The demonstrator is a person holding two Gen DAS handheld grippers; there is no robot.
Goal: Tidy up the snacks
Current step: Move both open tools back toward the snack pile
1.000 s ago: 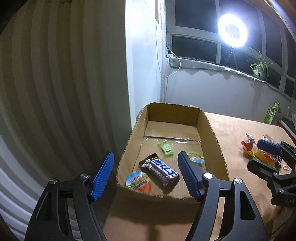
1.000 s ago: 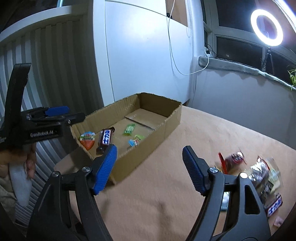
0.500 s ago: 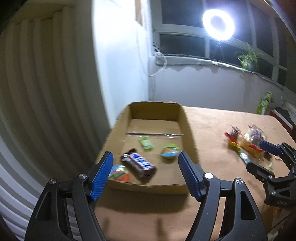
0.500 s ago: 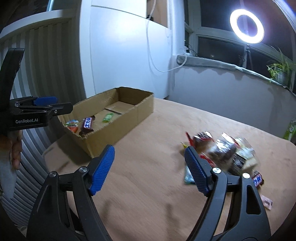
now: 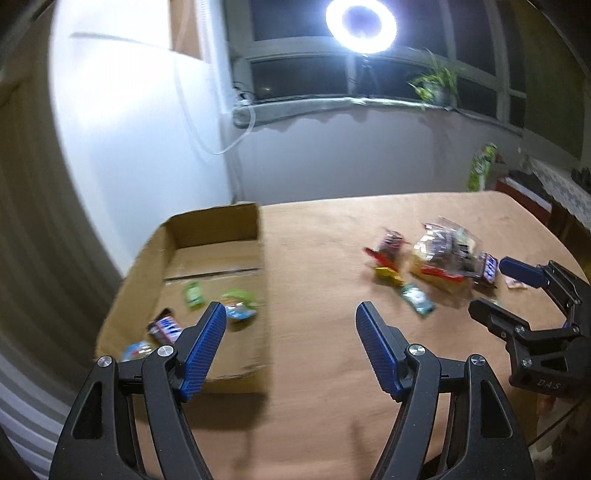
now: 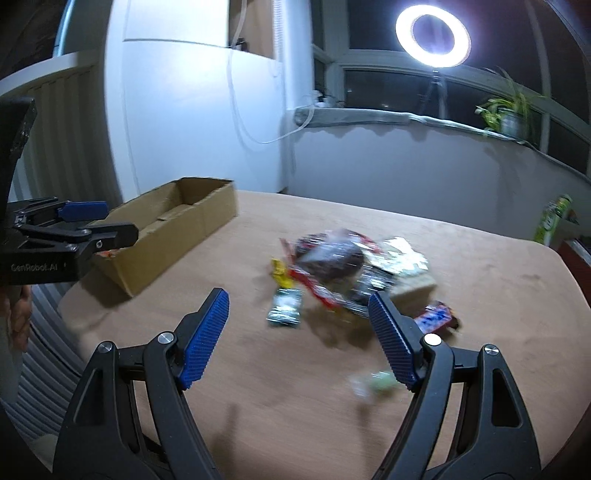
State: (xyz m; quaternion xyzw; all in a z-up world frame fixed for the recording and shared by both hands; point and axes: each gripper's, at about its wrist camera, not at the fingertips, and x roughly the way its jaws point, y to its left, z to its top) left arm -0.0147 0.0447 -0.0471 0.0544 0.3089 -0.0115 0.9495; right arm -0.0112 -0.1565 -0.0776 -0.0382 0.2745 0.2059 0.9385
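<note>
Left wrist view looks forward and down along its own fingers [image 5: 201, 350] from above the table's [image 5: 317, 350] near edge, the box [image 5: 243, 365] just ahead to the left of the tool, the snack pile [image 5: 439, 254] farther off to its right. Right wrist view, also tilted down, faces the pile [image 6: 343, 266] just beyond its fingers [image 6: 391, 349], the box [image 6: 173, 236] farther off to its left. Both views share table, box, pile and the ring light [image 5: 361, 26], and each catches the other tool at its edge.

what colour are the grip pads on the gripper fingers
Blue with a fine textured pattern, on black arms. Clearest on the right gripper pads in the right wrist view.
</note>
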